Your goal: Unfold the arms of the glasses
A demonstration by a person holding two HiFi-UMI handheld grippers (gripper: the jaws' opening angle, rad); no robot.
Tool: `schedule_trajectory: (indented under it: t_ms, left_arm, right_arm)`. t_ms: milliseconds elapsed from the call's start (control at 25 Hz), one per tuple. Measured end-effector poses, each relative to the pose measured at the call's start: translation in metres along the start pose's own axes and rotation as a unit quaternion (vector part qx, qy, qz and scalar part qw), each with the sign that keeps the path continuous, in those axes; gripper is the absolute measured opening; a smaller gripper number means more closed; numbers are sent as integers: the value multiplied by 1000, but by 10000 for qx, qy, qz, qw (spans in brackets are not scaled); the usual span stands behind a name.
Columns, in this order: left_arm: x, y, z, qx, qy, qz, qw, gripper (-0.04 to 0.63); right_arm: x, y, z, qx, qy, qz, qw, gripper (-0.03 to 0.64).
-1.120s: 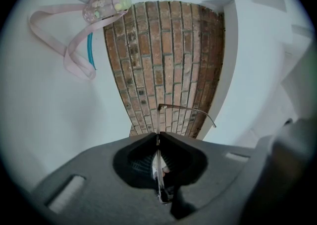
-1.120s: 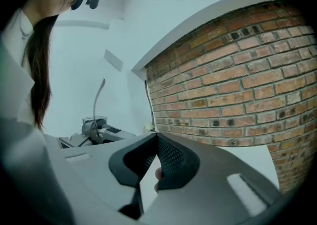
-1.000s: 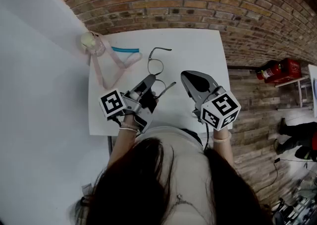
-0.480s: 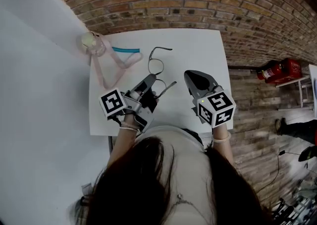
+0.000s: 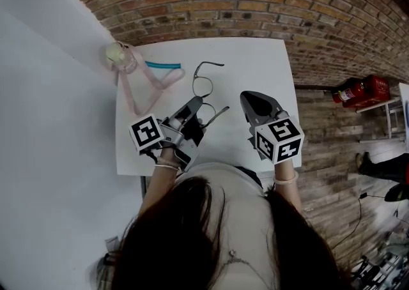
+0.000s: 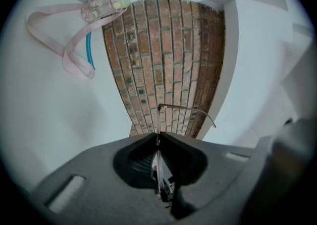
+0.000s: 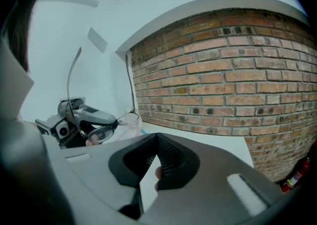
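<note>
Pointing lengthwise toward the brick wall (image 5: 223, 1), thin wire-framed glasses (image 5: 202, 84) are pinched by the left gripper (image 5: 194, 103); the closed, empty right gripper (image 5: 250, 98) was turned slightly.

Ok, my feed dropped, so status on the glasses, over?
Left gripper shut on the glasses at the frame. Right gripper shut, empty, apart from them. Both arms look swung out. Pink strap lies well aside.

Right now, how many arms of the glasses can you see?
2. The far arm points right from the far end of the glasses. The near arm juts right beside the left gripper, whose jaws are shut on the glasses. Neither is hidden.
</note>
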State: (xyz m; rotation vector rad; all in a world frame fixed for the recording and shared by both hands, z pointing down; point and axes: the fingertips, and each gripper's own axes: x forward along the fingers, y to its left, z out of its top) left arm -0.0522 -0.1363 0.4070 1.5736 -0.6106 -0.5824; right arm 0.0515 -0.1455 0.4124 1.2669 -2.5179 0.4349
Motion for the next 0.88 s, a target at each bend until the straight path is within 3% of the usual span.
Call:
schedule_trajectory:
  t_ms: [880]
  left_arm:
    - [1,0,-6,-49,-30,18,10000,23]
  right_arm:
    - [-7,-3,4,34,-47,-18,10000,5]
